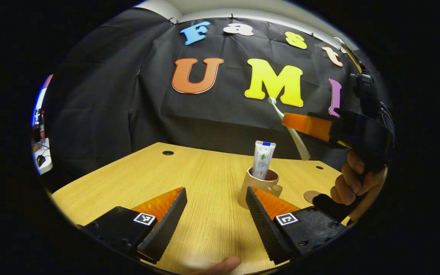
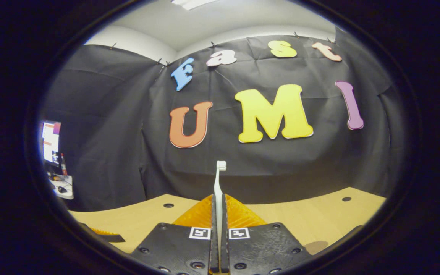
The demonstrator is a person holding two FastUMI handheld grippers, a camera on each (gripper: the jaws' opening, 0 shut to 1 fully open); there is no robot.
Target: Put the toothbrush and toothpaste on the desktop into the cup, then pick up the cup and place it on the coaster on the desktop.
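One toothbrush point(image 2: 218, 183) upright — head up, right gripper point(image 2: 218, 214) clamped

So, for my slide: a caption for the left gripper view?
Open left claw faces cup holding toothpaste; right claw carries toothbrush above.

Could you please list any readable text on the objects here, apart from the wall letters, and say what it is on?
No text reads clearly.
Toothpaste: print too blurred.
Left gripper markers: patterns, no words.
Screen: too small.
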